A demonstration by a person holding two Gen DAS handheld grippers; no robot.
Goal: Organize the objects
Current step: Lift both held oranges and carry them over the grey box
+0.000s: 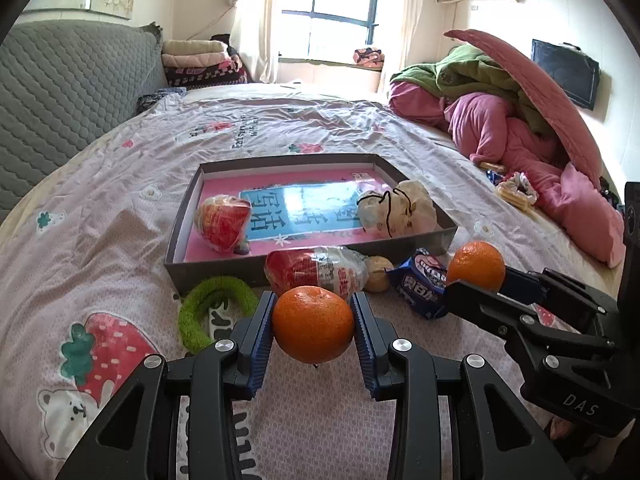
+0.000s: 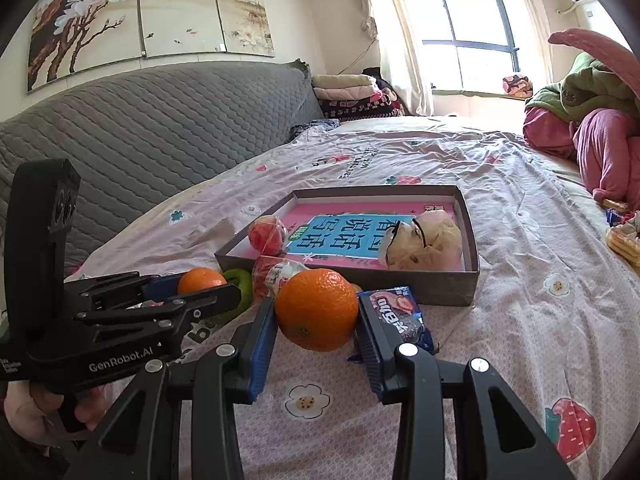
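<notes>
Just short of the box (image 1: 312,258) on the bed, L gripper (image 1: 313,330) clenches one orange (image 1: 313,327), R gripper (image 2: 317,322) clenches another orange (image 2: 317,308), both lifted. Risk, imo: round fruit squirts from the pads, or a low carry clips the box's near wall or the wrapped snack (image 1: 320,270) w/ the blue packet (image 1: 420,280) lying in front.

Both oranges (image 1: 313,323) (image 2: 317,309) were bright orange. The shallow box (image 1: 208,268) was grey outside, pink and blue inside. The bedsheet (image 1: 120,216) was pale pink with strawberry and flower prints. The fuzzy ring (image 1: 200,300) was lime green; the snack packet (image 2: 400,314) dark blue.
</notes>
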